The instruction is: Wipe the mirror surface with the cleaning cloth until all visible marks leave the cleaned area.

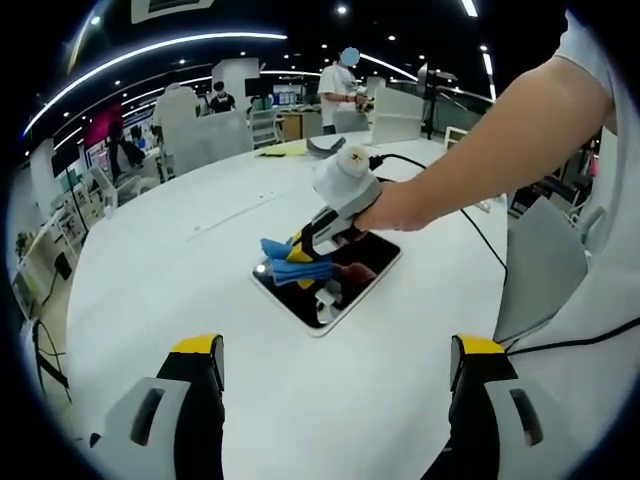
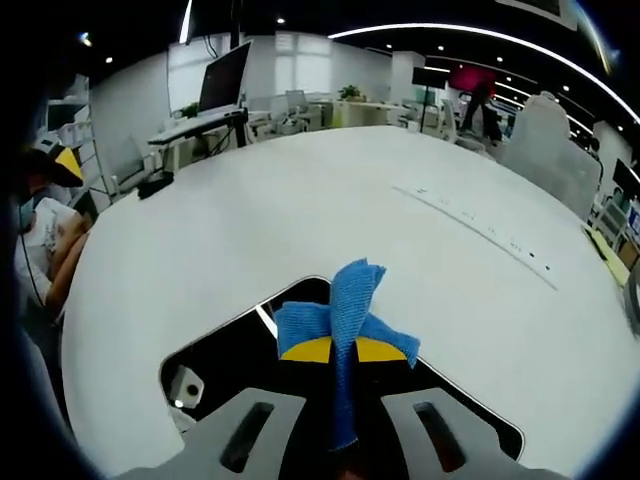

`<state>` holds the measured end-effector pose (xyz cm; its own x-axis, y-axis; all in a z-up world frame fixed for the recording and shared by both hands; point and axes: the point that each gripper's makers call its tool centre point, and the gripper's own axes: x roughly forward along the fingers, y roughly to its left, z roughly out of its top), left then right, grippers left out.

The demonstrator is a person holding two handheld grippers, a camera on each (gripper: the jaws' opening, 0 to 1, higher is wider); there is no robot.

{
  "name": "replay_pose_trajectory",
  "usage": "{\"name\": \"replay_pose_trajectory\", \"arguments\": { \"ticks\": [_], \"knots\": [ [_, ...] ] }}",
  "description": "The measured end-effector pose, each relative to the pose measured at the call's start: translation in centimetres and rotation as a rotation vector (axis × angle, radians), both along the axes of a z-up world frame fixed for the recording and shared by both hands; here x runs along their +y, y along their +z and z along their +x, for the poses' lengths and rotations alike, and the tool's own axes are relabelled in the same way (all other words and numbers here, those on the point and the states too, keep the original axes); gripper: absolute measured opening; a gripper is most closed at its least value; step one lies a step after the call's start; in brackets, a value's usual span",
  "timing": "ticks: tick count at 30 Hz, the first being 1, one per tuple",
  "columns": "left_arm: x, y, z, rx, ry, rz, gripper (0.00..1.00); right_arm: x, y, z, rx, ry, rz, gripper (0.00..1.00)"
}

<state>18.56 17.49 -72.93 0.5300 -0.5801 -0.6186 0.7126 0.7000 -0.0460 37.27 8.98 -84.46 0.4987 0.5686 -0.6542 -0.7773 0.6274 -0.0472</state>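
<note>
Your cleaning cloth is bright blue — it stands out against the mirror, which reads dark, almost black, with a pale rim. Your right gripper has yellow fingertips on a light grey body. The left gripper matches — yellow tips, black fingers. The table is plain white.

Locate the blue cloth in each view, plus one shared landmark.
Left gripper view: the blue cloth sits just left of centre, pinched by the right gripper over the mirror's left end.
Right gripper view: the cloth is at lower centre, clamped between the yellow-tipped fingers, above the mirror.
Shared landmark: the dark mirror with rounded corners on the white table.
</note>
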Motion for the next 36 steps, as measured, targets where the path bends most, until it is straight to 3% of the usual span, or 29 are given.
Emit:
{"name": "replay_pose_trajectory", "arguments": {
  "ticks": [36],
  "knots": [
    [-0.8,0.5,-2.4,-0.019,0.002,-0.001,0.94,2.0,0.1,-6.3,0.001,0.109,0.014,0.01]
  ]
}}
